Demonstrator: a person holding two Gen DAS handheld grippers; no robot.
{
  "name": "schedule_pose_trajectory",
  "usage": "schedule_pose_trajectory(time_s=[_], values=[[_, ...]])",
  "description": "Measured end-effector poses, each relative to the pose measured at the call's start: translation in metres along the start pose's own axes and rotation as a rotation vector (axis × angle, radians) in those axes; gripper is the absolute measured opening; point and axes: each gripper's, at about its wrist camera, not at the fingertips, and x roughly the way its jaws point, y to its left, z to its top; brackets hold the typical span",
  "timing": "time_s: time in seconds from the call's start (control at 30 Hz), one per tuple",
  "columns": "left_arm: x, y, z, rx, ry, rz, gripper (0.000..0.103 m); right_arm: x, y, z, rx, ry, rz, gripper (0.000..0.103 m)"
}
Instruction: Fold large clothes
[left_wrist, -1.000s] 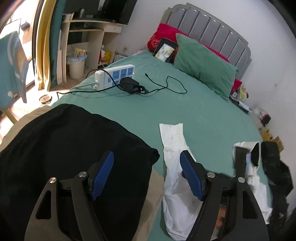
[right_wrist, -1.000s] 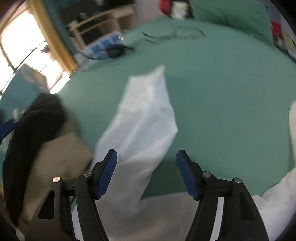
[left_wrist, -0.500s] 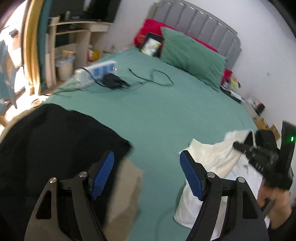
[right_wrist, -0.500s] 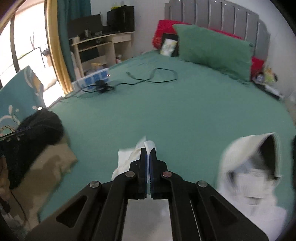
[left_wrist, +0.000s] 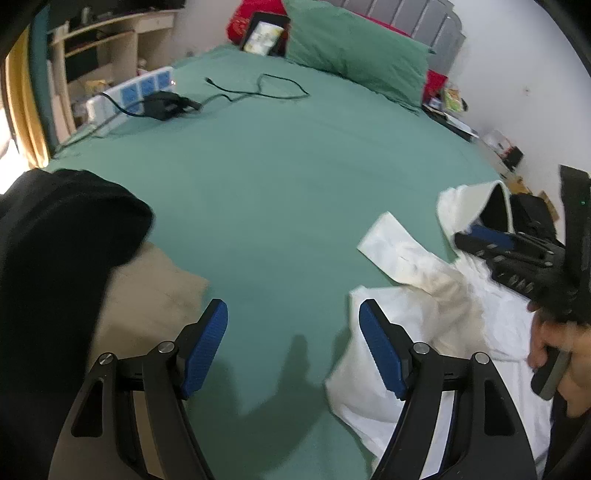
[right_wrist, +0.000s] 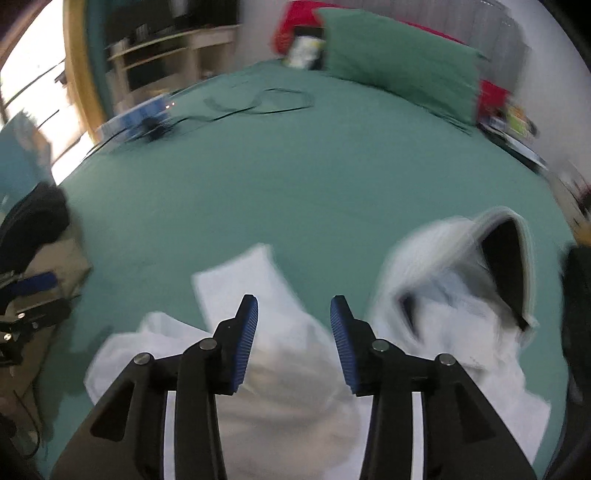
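You have open green bedsheet (left_wrist: 280, 206) across the middle of the frame. A black garment (left_wrist: 55, 236) blocks the lower left and a white hoodie (left_wrist: 417, 295) the lower right. At upper left, a power strip (left_wrist: 133, 92) and black cable (left_wrist: 258, 88) lie in the way.

Right gripper (right_wrist: 293, 341) jaws just reopened, white hoodie (right_wrist: 450, 325) sleeve released, now lying on bed sheet (right_wrist: 295, 177).

left gripper (left_wrist: 293, 349): fingers wide apart, empty | right gripper (right_wrist: 294, 341): fingers just opening, nothing between
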Motion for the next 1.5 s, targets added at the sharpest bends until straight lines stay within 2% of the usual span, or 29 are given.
schedule_pose_trajectory(time_s=[0.07, 0.13, 0.2, 0.27, 0.3, 0.33, 0.4, 0.47, 0.57, 0.63, 0.73, 0.8, 0.93, 1.07, 1.2, 1.27, 1.33, 1.4, 1.5], values=[[0.0, 0.007, 0.003, -0.016, -0.001, 0.024, 0.077, 0.021, 0.02, 0.006, -0.045, 0.029, 0.063, 0.041], [0.002, 0.016, 0.006, -0.043, 0.0, 0.034, 0.077, 0.057, 0.037, 0.008, -0.049, 0.096, 0.117, 0.041], [0.003, 0.025, 0.009, -0.071, 0.006, 0.045, 0.077, 0.083, 0.048, 0.004, -0.041, 0.146, 0.119, 0.041], [0.004, 0.032, 0.011, -0.091, 0.007, 0.046, 0.077, 0.083, 0.056, 0.002, -0.068, 0.08, 0.085, 0.042], [0.005, 0.033, 0.011, -0.096, 0.011, 0.044, 0.077, 0.084, 0.056, 0.001, -0.076, 0.076, 0.082, 0.039], [0.005, 0.034, 0.011, -0.099, 0.014, 0.04, 0.077, 0.083, 0.053, 0.002, -0.062, 0.056, 0.098, 0.003], [0.004, 0.031, 0.01, -0.089, 0.016, 0.04, 0.077, 0.081, 0.045, 0.003, -0.037, 0.06, 0.095, 0.002], [0.005, 0.026, 0.008, -0.075, 0.02, 0.035, 0.077, 0.066, 0.037, 0.011, -0.001, 0.019, 0.106, 0.002], [0.008, 0.019, 0.005, -0.076, 0.04, 0.015, 0.077, 0.007, 0.025, 0.033, -0.001, -0.131, 0.098, 0.002], [0.007, 0.006, 0.002, -0.039, 0.032, 0.01, 0.077, -0.039, 0.013, 0.046, 0.007, -0.224, 0.094, 0.002], [0.004, -0.015, -0.004, 0.018, 0.029, -0.059, 0.077, -0.104, -0.01, 0.06, 0.021, -0.35, 0.078, 0.002], [0.001, -0.029, -0.008, 0.045, 0.025, -0.088, 0.077, -0.15, -0.03, 0.063, 0.055, -0.442, 0.097, 0.002], [-0.013, -0.055, -0.015, 0.102, -0.007, -0.158, 0.077, -0.223, -0.065, 0.058, 0.081, -0.568, 0.033, 0.002], [-0.026, -0.087, -0.031, 0.182, -0.003, -0.227, 0.077, -0.247, -0.118, 0.023, 0.146, -0.566, -0.022, 0.002], [-0.028, -0.129, -0.06, 0.278, 0.061, -0.301, 0.077, -0.232, -0.167, -0.046, 0.248, -0.463, -0.061, 0.002], [-0.025, -0.144, -0.075, 0.302, 0.097, -0.329, 0.077, -0.215, -0.19, -0.08, 0.323, -0.412, -0.047, 0.002], [-0.019, -0.155, -0.087, 0.306, 0.136, -0.331, 0.077, -0.194, -0.212, -0.116, 0.406, -0.365, -0.013, 0.002], [-0.015, -0.157, -0.091, 0.305, 0.142, -0.327, 0.077, -0.168, -0.234, -0.156, 0.497, -0.293, 0.002, 0.003], [-0.006, -0.15, -0.082, 0.281, 0.116, -0.262, 0.077, -0.139, -0.252, -0.205, 0.59, -0.208, 0.037, 0.003]])
